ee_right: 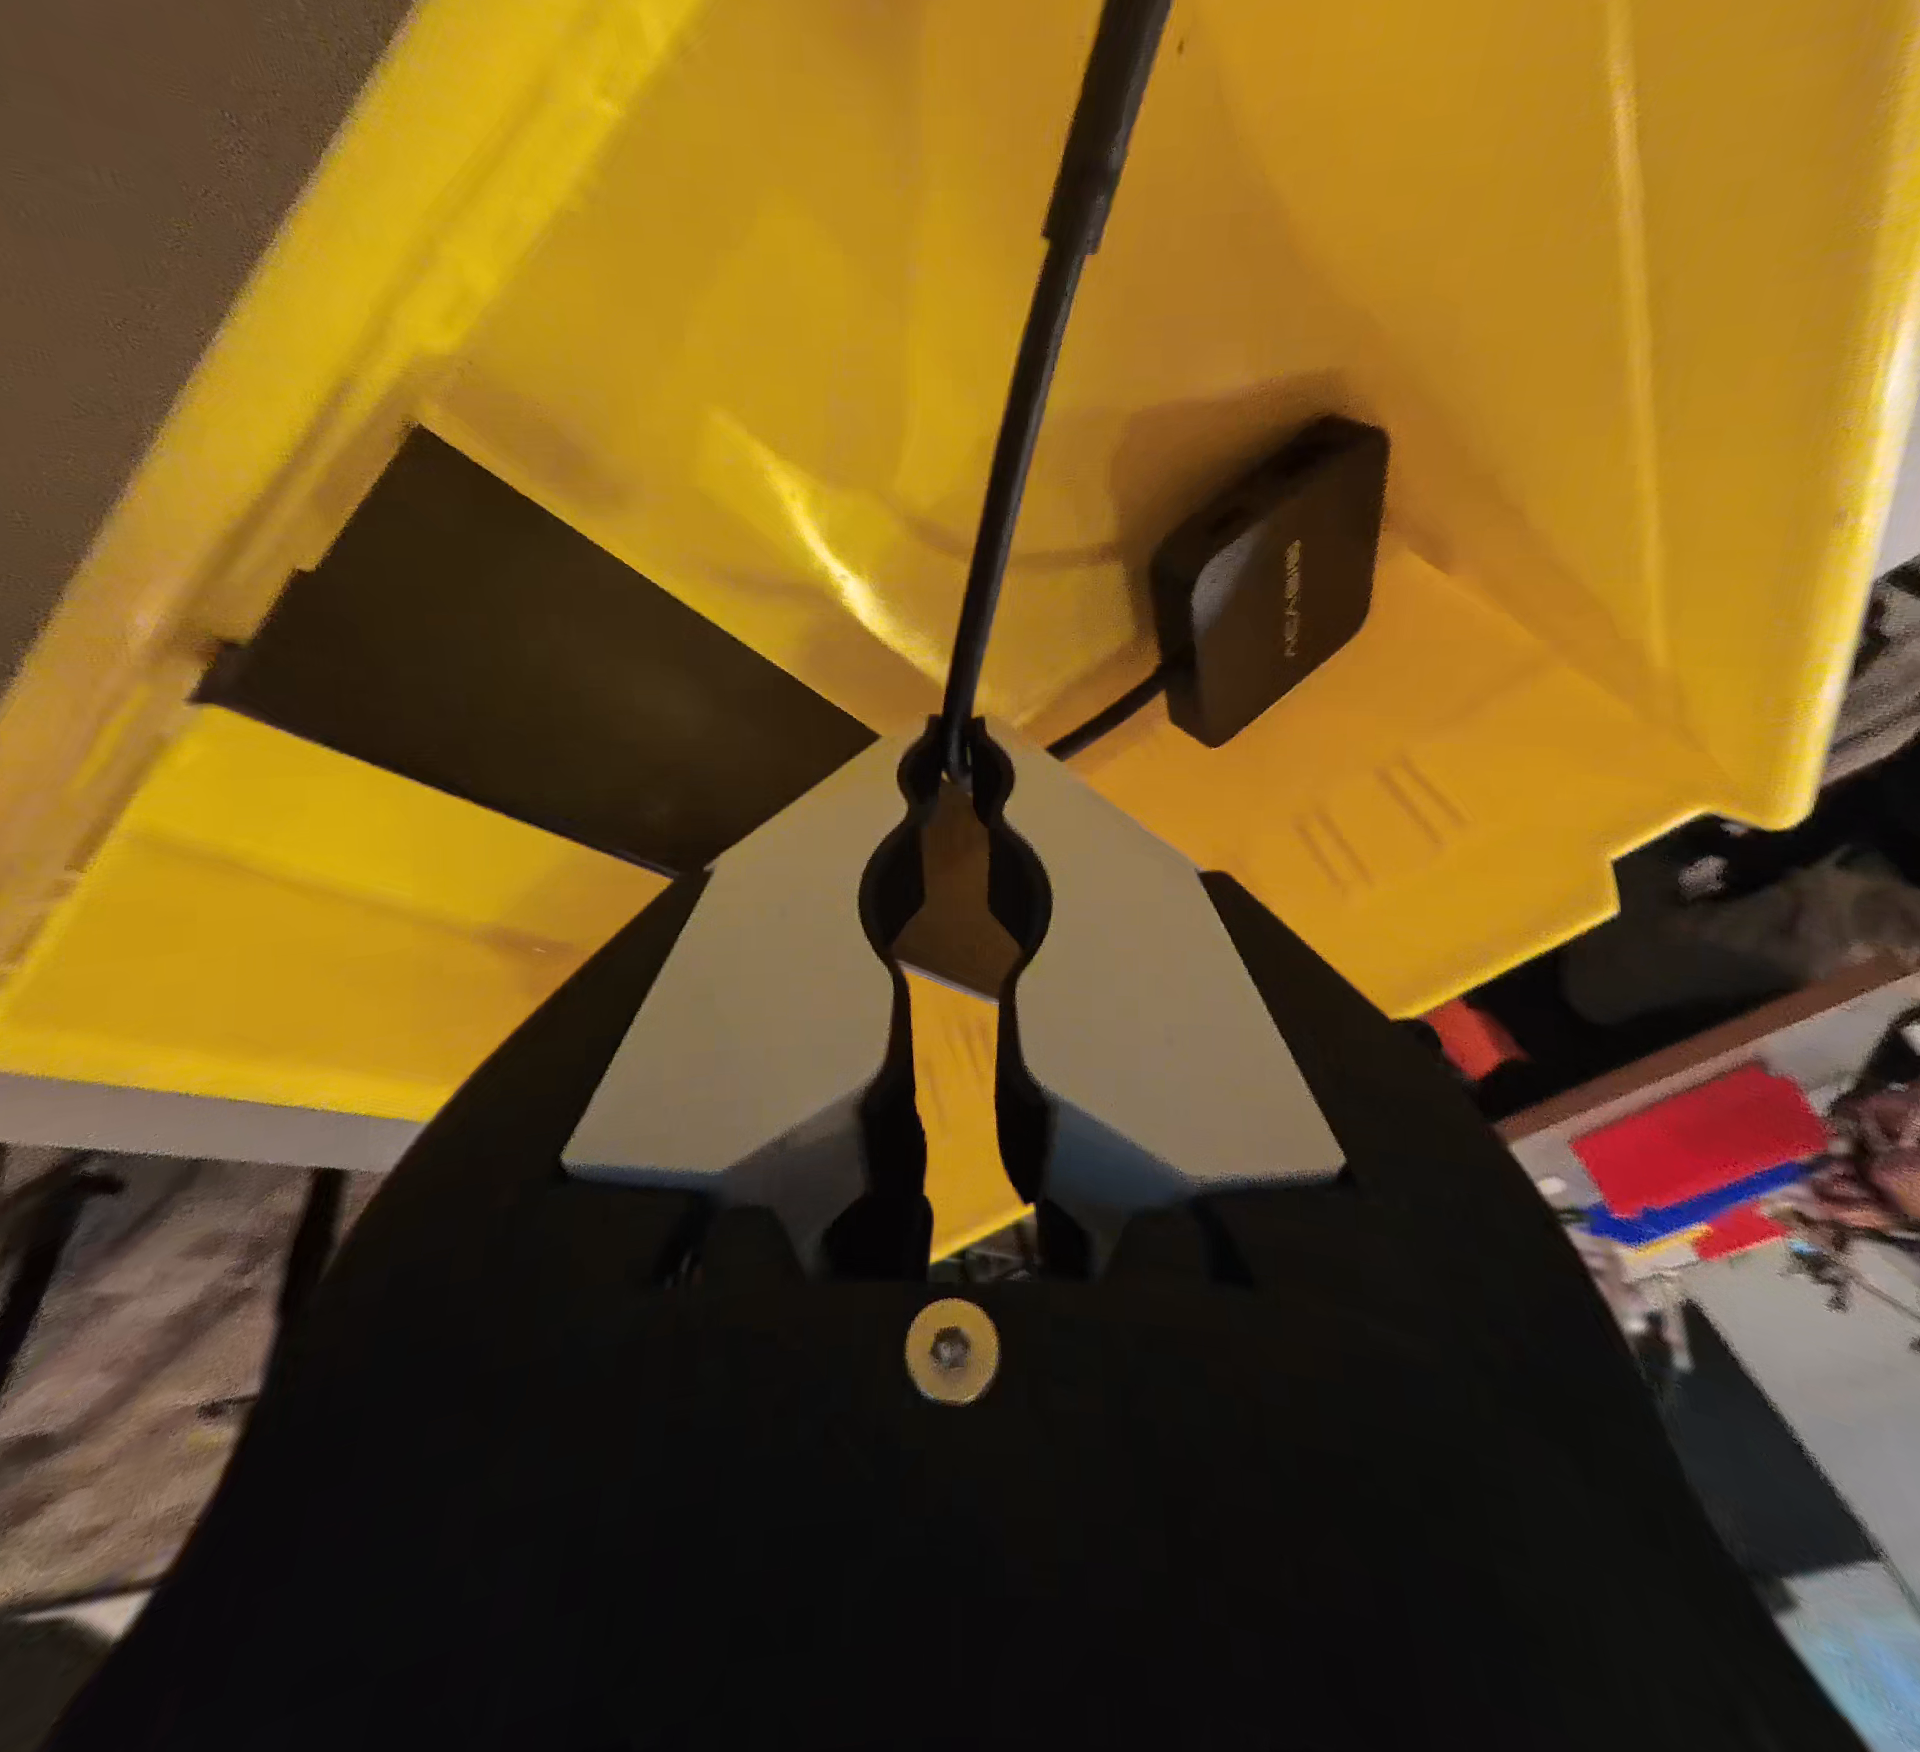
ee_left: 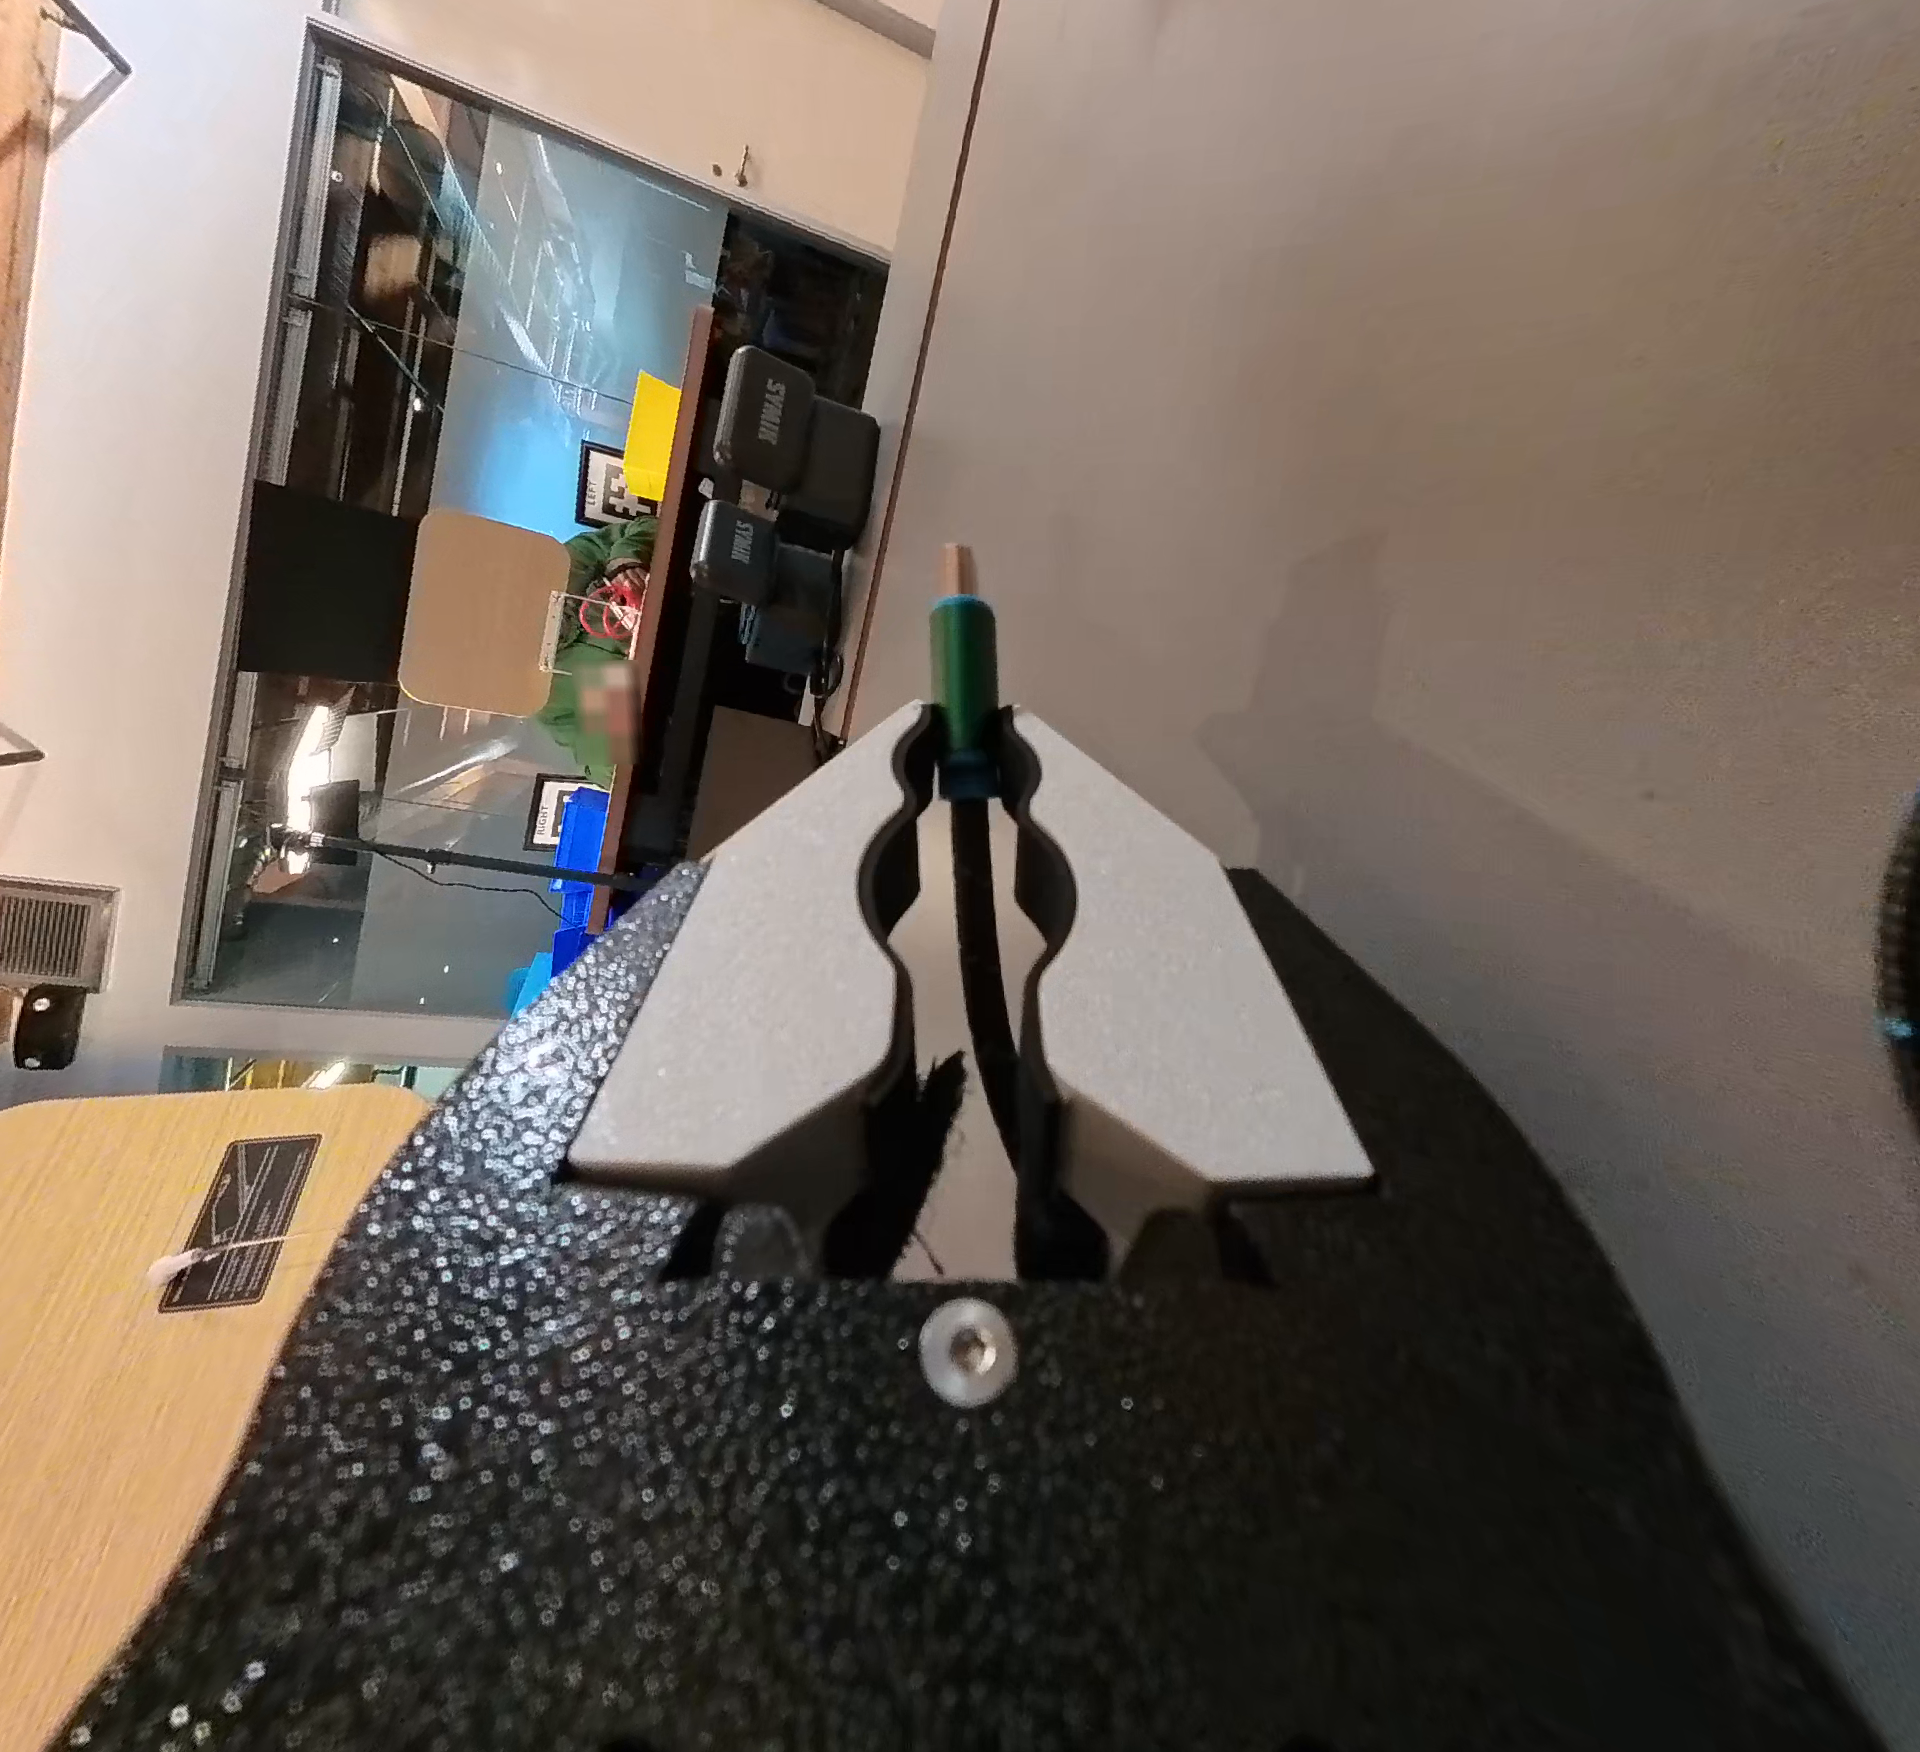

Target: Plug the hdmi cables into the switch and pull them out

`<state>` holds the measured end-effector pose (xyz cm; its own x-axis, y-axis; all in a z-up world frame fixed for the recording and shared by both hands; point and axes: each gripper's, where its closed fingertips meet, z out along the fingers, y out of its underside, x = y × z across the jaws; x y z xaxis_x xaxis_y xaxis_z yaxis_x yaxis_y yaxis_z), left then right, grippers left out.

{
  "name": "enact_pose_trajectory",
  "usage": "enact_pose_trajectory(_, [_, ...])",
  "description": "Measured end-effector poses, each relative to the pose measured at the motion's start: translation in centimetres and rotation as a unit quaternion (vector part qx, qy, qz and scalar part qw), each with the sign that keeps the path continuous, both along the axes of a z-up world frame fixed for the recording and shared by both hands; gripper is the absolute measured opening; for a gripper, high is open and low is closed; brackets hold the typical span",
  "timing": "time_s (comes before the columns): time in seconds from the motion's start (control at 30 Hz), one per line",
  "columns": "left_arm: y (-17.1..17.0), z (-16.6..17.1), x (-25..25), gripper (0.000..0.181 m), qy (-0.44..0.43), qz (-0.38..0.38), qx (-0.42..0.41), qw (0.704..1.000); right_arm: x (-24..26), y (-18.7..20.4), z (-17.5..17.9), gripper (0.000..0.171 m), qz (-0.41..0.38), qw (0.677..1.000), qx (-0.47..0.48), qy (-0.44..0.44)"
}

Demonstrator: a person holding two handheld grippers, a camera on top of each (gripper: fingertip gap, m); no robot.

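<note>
Left gripper (ee_left: 961, 726): clamped on the green HDMI plug (ee_left: 961, 663) at its rear collar, with the metal tip sticking out past the fingertips. Probably held this way so the free tip can be steered into a port.
Plug's cable (ee_left: 982, 954): black, runs back between the fingers toward the camera and drops out of sight behind the gripper body.
Left view, far side: the plug points at a plain white surface (ee_left: 1455, 352), not at any port. The far left holds a glazed room with black devices (ee_left: 764, 424); too small to identify.
Right gripper (ee_right: 956, 752): pinched on a thin black cable (ee_right: 1003, 518) well behind its long black connector (ee_right: 1127, 40), which leans up and away. Such a far-back grip looks like lifting or carrying rather than aiming.
Yellow bin (ee_right: 1507, 196): fills the right view.
Switch (ee_right: 1278, 580): a small black box lying in the bin, right of the cable and apart from it; its own lead leaves toward the gripper.
Hard to tell: the switch's ports are not visible, and the connector's tip is cut off at the top edge.
</note>
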<state>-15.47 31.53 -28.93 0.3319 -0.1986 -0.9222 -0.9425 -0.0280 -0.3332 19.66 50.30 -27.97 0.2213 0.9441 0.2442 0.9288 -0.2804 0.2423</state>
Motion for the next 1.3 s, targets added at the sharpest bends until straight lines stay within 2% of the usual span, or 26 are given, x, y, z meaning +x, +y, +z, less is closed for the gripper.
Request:
enact_pose_trajectory(0.07, [0.0,0.0,0.0,0.009,0.001,0.000,0.000,1.000,0.2,0.4,0.7,0.022,-0.024,0.999,0.035,0.000])
enact_pose_trajectory(0.17, [0.0,-0.1,0.1,0.009,0.003,-0.002,0.000,1.000,-0.4,0.5,5.0,0.028,-0.034,0.988,0.146,0.026])
enact_pose_trajectory(0.23, [0.0,0.0,0.1,0.009,0.004,-0.004,0.001,1.000,-3.7,-1.1,8.0,0.031,0.005,0.972,0.213,0.099])
enact_pose_trajectory(0.27, [0.0,0.0,0.2,0.009,0.003,-0.005,0.002,1.000,-6.2,-2.5,9.0,0.034,0.050,0.961,0.234,0.140])
enact_pose_trajectory(0.37, [-0.2,0.3,0.5,0.009,-0.003,-0.017,0.009,1.000,-15.9,-9.0,9.9,0.040,0.256,0.893,0.267,0.256])
enact_pose_trajectory(0.4, [-0.3,0.5,0.7,0.009,-0.006,-0.022,0.011,1.000,-19.1,-11.7,9.1,0.045,0.327,0.863,0.264,0.279])
enact_pose_trajectory(0.5, [-0.7,0.6,1.7,0.009,-0.019,-0.056,0.010,0.998,-26.0,-18.0,5.7,0.045,0.496,0.763,0.279,0.306])
enact_pose_trajectory(0.6, [-1.2,0.8,2.6,0.009,-0.025,-0.084,0.015,0.996,-29.4,-19.9,3.0,0.033,0.570,0.696,0.326,0.291])
enact_pose_trajectory(0.67, [-1.4,0.9,3.0,0.009,-0.029,-0.096,0.012,0.995,-30.5,-20.5,1.6,0.028,0.593,0.673,0.329,0.296])
enact_pose_trajectory(0.8, [-1.7,0.8,3.5,0.009,-0.038,-0.115,0.006,0.993,-31.4,-21.2,0.4,0.031,0.609,0.659,0.317,0.307])
enact_pose_trajectory(0.83, [-1.8,0.8,3.7,0.009,-0.041,-0.120,0.005,0.992,-31.5,-21.3,0.3,0.028,0.613,0.657,0.314,0.307])
enact_pose_trajectory(0.87, [-1.8,0.9,3.8,0.009,-0.042,-0.123,0.006,0.992,-31.6,-21.4,0.3,0.013,0.615,0.654,0.314,0.309])
enact_pose_trajectory(0.93, [-1.9,1.0,3.9,0.009,-0.052,-0.130,0.008,0.990,-31.6,-21.3,0.3,0.010,0.617,0.649,0.320,0.309])
enact_pose_trajectory(0.97, [-2.1,1.4,4.1,0.012,-0.066,-0.138,0.016,0.988,-31.4,-21.0,0.4,0.010,0.609,0.657,0.322,0.305])
enact_pose_trajectory(1.03, [-2.2,2.6,3.9,0.026,-0.099,-0.137,0.038,0.985,-30.7,-19.5,0.7,0.010,0.585,0.677,0.337,0.294])
enact_pose_trajectory(1.17, [-2.0,4.9,2.6,0.033,-0.161,-0.111,0.084,0.977,-28.7,-16.8,2.8,0.009,0.528,0.702,0.376,0.296])
enact_pose_trajectory(1.3, [-3.4,9.0,2.5,0.046,-0.264,-0.141,0.160,0.941,-27.2,-16.7,5.8,0.009,0.509,0.691,0.398,0.324])
